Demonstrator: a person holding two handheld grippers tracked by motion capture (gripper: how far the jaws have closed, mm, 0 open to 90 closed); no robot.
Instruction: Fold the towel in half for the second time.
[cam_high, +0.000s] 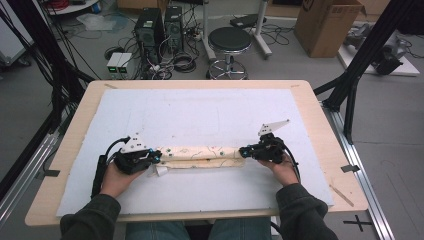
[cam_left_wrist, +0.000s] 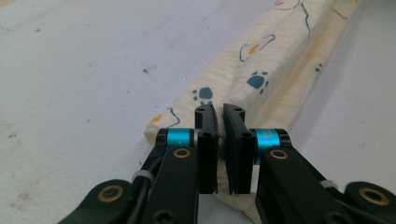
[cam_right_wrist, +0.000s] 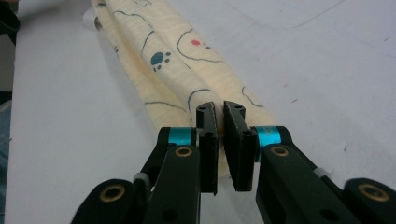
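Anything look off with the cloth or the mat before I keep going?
Nothing serious. The rolled cloth lies straight between the left gripper and right gripper, both pinching its ends. The white mat shows only small dark specks.

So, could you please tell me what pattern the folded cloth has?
The folded cloth is cream with teal paw prints and dark outlines, clearest in the right gripper view.

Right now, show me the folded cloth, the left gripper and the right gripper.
folded cloth (cam_high: 200, 154), high view, middle of the long folded strip.
left gripper (cam_left_wrist: 220, 122), left gripper view, between its fingertips, pinching the cloth's end.
right gripper (cam_right_wrist: 219, 119), right gripper view, between its fingertips, pinching the other end.
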